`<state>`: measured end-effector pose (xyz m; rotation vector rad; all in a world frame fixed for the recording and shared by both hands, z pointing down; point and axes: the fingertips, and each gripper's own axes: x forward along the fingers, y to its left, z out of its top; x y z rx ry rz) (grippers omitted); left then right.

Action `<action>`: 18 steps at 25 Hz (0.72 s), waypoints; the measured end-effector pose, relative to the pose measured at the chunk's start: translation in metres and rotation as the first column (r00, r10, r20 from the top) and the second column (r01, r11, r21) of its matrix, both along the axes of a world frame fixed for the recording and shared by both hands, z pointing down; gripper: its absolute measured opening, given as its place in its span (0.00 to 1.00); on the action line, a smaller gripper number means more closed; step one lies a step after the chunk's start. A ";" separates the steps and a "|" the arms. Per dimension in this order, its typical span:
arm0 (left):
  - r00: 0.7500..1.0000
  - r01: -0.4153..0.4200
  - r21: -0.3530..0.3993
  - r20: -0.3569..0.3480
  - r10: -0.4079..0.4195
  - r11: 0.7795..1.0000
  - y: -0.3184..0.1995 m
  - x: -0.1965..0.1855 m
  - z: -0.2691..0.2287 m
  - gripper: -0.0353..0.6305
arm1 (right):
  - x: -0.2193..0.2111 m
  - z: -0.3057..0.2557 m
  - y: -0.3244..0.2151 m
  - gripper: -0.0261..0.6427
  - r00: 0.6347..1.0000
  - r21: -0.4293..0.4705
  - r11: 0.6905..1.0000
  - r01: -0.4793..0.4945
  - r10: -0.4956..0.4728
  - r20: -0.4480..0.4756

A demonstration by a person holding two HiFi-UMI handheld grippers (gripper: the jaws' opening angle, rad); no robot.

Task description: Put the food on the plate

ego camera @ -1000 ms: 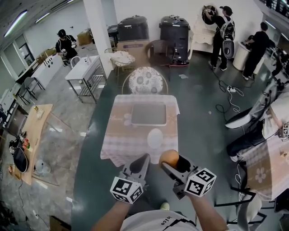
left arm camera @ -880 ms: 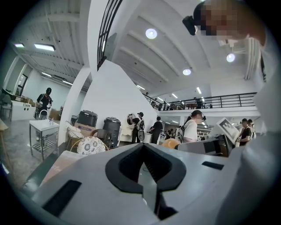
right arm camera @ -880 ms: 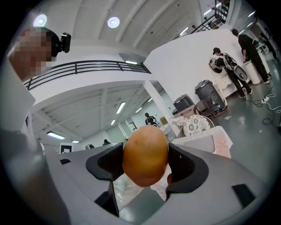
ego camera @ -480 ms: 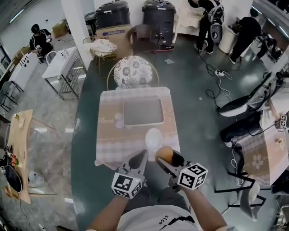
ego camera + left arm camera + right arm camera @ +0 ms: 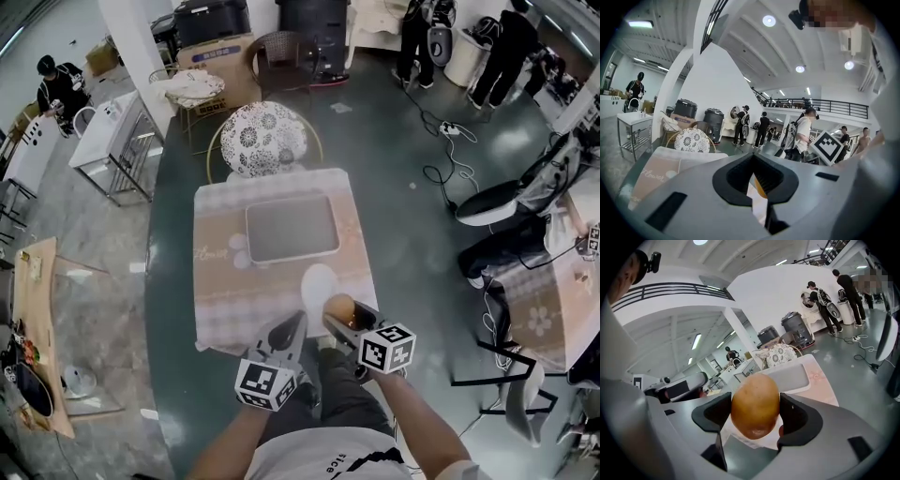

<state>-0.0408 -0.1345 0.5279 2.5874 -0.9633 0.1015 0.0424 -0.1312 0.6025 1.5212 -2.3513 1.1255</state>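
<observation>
A round orange-brown piece of food (image 5: 755, 405) sits clamped between the jaws of my right gripper (image 5: 755, 418). In the head view the right gripper (image 5: 339, 314) holds the food (image 5: 338, 307) over the near edge of the table (image 5: 217, 281), just short of the white plate (image 5: 318, 280). A grey tray (image 5: 292, 228) lies beyond the plate. My left gripper (image 5: 296, 325) hovers beside the right one at the table's near edge, its jaws together and holding nothing. In the left gripper view the left gripper (image 5: 757, 187) faces the tray (image 5: 698, 161).
A chair with a flower-patterned cushion (image 5: 267, 136) stands behind the table. Another clothed table (image 5: 562, 309) and a seated person's legs (image 5: 502, 248) are at the right. Cables (image 5: 441, 141) run over the dark floor. Several people stand at the back.
The view has closed in on the table. Both grippers moved forward, and the held food now reaches the plate's near rim.
</observation>
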 end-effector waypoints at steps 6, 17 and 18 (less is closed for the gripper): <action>1.000 0.007 -0.024 0.018 -0.007 1.000 -0.028 0.008 0.026 0.06 | 0.000 0.050 -0.028 0.48 1.000 -0.077 0.997 0.011 -0.013 -0.022; 0.999 0.027 -0.103 0.040 -0.023 0.994 -0.061 0.003 0.079 0.06 | 0.003 0.155 -0.061 0.48 0.989 -0.251 0.968 0.021 -0.056 -0.135; 0.999 0.028 -0.106 0.042 -0.024 0.994 -0.064 0.002 0.082 0.06 | 0.004 0.163 -0.062 0.48 0.988 -0.267 0.963 0.020 -0.060 -0.143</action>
